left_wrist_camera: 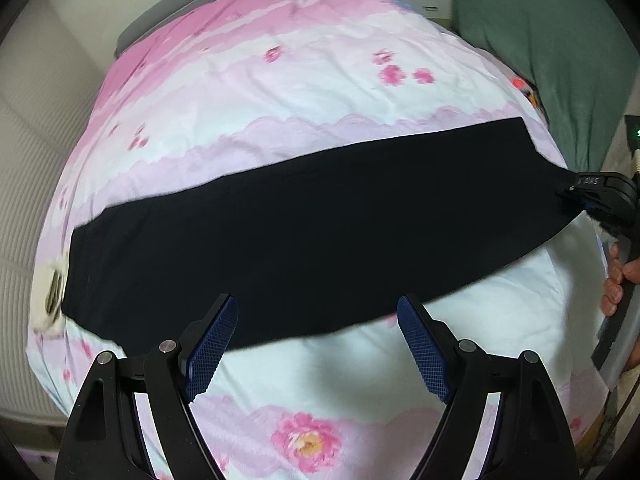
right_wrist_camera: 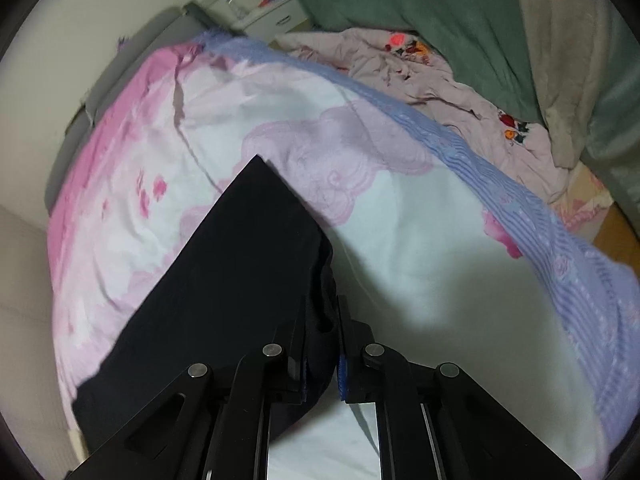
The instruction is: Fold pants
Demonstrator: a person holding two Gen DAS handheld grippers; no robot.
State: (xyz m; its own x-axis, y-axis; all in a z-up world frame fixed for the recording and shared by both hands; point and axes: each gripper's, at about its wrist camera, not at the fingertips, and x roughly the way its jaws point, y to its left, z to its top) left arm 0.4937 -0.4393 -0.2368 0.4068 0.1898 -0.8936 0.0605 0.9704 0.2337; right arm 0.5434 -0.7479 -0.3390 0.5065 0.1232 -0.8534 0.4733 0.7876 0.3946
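The black pants (left_wrist_camera: pixel 304 236) lie as one long flat band across the pink flowered bed cover (left_wrist_camera: pixel 304 92). My left gripper (left_wrist_camera: pixel 316 306) hangs open just above the band's near edge, its blue pads (left_wrist_camera: pixel 214 344) spread wide with nothing between them. My right gripper (left_wrist_camera: pixel 576 190) pinches the right end of the pants at the bed's edge, with a person's hand (left_wrist_camera: pixel 616 284) on its handle. In the right wrist view my right gripper (right_wrist_camera: pixel 326 312) is shut on bunched fabric of the pants (right_wrist_camera: pixel 224 280), and that end is raised slightly off the cover (right_wrist_camera: pixel 400 248).
A green blanket (left_wrist_camera: pixel 532 40) and a crumpled pale cloth (right_wrist_camera: pixel 432 76) lie beyond the bed's right side. A white nightstand (right_wrist_camera: pixel 272 12) stands by the grey headboard (left_wrist_camera: pixel 176 8). A small white object (left_wrist_camera: pixel 52 292) rests at the left end of the pants.
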